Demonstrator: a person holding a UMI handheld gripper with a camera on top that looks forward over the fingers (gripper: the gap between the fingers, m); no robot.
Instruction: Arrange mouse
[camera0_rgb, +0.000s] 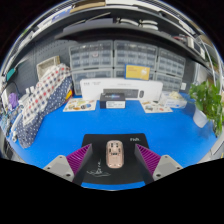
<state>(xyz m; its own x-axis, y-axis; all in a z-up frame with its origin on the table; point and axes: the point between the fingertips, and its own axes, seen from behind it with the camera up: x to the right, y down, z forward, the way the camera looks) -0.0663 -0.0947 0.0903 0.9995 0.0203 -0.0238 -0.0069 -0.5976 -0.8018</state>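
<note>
A small beige-pink mouse (114, 153) lies on a black mouse mat (97, 148) on the blue table. My gripper (113, 161) is open, with its purple-padded fingers (79, 160) set wide at either side of the mat. The mouse stands between the fingers with clear gaps on both sides, resting on the mat. The mat carries a white signature print near its front left and a small white logo at its far right corner.
A white printer (120, 93) stands at the back of the blue table (60, 130). A checked cloth bundle (45, 95) lies at the left. A green plant (210, 100) stands at the right. Drawer cabinets (115, 55) line the back wall.
</note>
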